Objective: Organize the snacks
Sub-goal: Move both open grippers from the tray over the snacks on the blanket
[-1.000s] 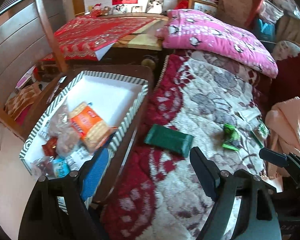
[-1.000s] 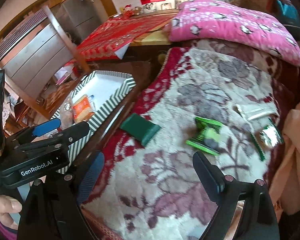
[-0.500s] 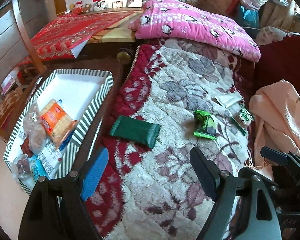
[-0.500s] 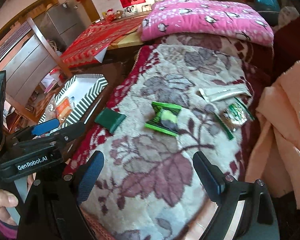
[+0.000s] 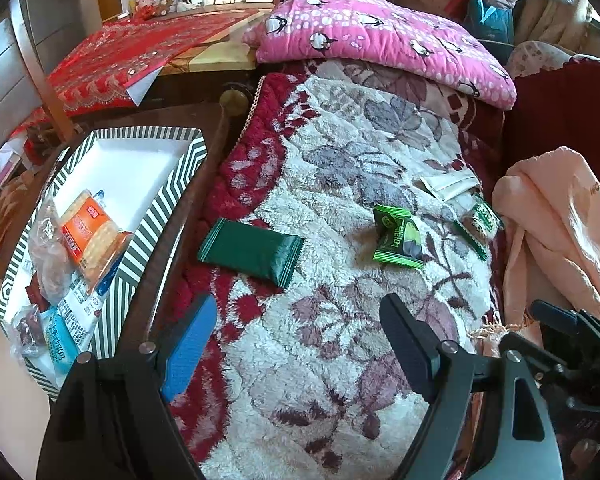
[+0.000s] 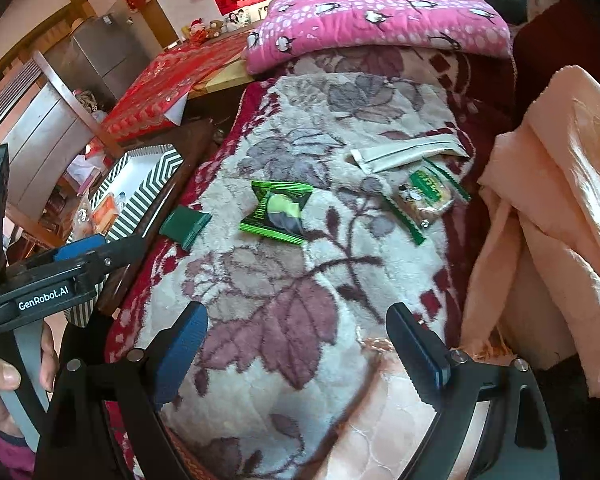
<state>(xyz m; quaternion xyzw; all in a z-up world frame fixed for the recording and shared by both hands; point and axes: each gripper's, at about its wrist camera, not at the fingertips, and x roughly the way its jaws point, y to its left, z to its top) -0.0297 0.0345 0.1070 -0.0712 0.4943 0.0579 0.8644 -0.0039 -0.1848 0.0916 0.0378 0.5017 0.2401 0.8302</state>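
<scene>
On a flowered fleece blanket [image 5: 340,168] lie several snacks: a dark green packet [image 5: 250,251] [image 6: 185,222], a bright green wrapped sweet [image 5: 398,237] [image 6: 278,212], a clear biscuit packet with green ends [image 5: 480,224] [image 6: 424,196] and a white sachet [image 5: 450,186] [image 6: 408,152]. A striped box [image 5: 168,196] [image 6: 156,184] on the left holds an orange cracker pack [image 5: 90,234] and other packets. My left gripper [image 5: 296,332] hangs open above the blanket, just short of the dark green packet. My right gripper [image 6: 298,330] is open and empty, nearer than the sweet.
A pink penguin pillow [image 5: 380,36] lies at the blanket's far end. A peach cloth [image 5: 560,232] [image 6: 560,208] is heaped on the right. The box rests on a dark wooden stand [image 5: 188,216]; behind it are a chair and a red-covered table [image 5: 132,52].
Both views have swung right, away from the box and over the blanket. The snacks now sit more central and closer. Both grippers stay open and empty.
</scene>
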